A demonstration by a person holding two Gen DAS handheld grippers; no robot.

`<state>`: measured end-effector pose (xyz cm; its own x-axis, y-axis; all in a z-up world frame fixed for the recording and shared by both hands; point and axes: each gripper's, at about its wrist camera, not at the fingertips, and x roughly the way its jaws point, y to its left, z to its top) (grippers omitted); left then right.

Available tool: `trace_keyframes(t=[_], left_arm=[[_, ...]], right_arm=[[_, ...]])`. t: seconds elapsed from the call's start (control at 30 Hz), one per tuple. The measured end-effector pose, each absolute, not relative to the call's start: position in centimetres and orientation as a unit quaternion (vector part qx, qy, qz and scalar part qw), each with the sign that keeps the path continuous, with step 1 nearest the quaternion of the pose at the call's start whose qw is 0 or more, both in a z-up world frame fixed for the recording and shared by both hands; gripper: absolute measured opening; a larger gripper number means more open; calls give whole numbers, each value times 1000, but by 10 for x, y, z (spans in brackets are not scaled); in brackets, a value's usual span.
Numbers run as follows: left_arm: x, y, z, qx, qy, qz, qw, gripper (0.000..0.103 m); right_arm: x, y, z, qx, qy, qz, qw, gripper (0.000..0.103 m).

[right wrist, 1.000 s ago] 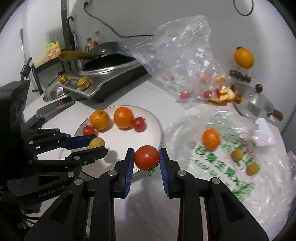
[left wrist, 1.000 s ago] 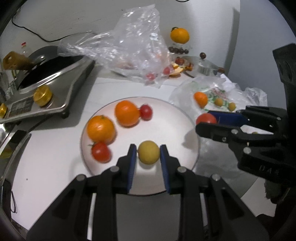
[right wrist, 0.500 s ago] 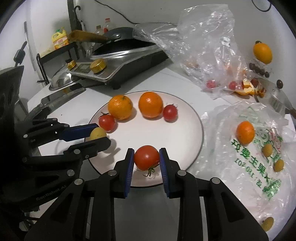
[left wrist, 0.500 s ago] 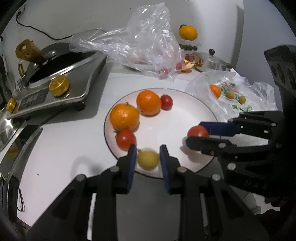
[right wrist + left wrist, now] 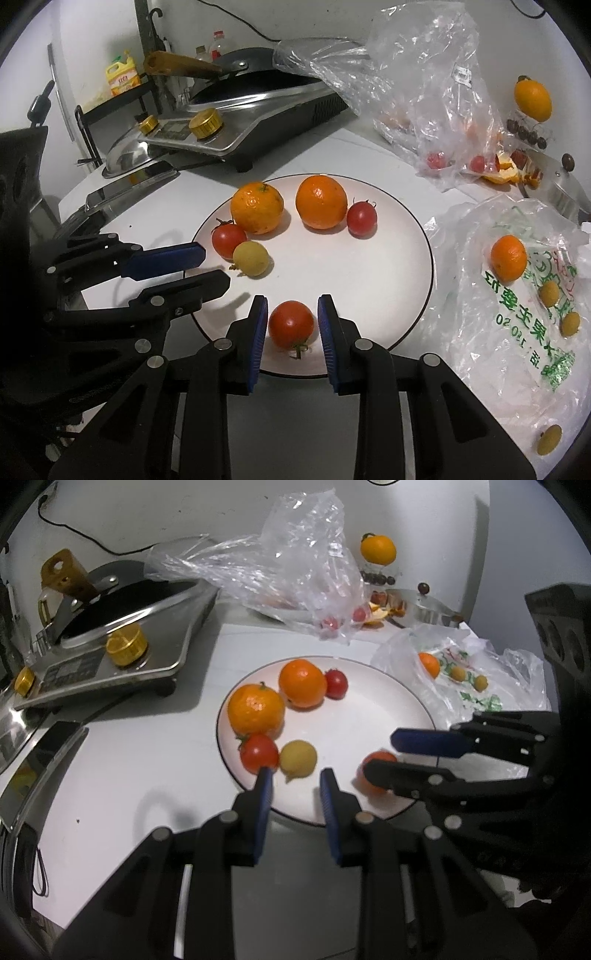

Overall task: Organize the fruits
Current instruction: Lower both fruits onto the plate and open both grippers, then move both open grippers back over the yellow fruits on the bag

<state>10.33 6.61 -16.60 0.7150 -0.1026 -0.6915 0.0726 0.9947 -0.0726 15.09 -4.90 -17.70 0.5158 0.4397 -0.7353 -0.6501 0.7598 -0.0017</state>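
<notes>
A white plate (image 5: 388, 266) (image 5: 369, 716) holds two oranges (image 5: 257, 208) (image 5: 321, 202), two small tomatoes (image 5: 228, 240) (image 5: 362, 218) and a small yellow fruit (image 5: 251, 258) (image 5: 297, 758). My left gripper (image 5: 295, 779) is open and empty, just behind the yellow fruit, which lies on the plate. My right gripper (image 5: 291, 310) is open around a red tomato (image 5: 291, 324) (image 5: 373, 771) that rests on the plate's near edge, with gaps on both sides.
A printed plastic bag (image 5: 517, 295) at the right holds an orange (image 5: 508, 257) and several small yellow fruits. A crumpled clear bag (image 5: 417, 88) lies behind the plate. A steel cooker with a pan (image 5: 251, 107) stands at the back left.
My left gripper has opened, released the yellow fruit beside the small tomato and drawn back. My right gripper has opened around the red tomato, which now rests on the plate.
</notes>
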Motion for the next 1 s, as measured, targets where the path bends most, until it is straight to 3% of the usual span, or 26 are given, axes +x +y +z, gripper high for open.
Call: trace_keyframes(t=[0.07,0.93,0.97,1.0], left_arm=[[101,65,-164,-21,374,-45,926,31],[85,8,-142,-12,356,-44,933,37],[84,4,-141,-10,357,-44,933,38],[84,0,-140,-8,356,-45,933,49]], right_arm=[[149,-51,-175,-139,373,315,862,38],[120,-133,-147,-114,330,285,893,38],[119,-138,-147,-112,329,284,894,38],[119,-142,-146,-111,328,282,895,38]])
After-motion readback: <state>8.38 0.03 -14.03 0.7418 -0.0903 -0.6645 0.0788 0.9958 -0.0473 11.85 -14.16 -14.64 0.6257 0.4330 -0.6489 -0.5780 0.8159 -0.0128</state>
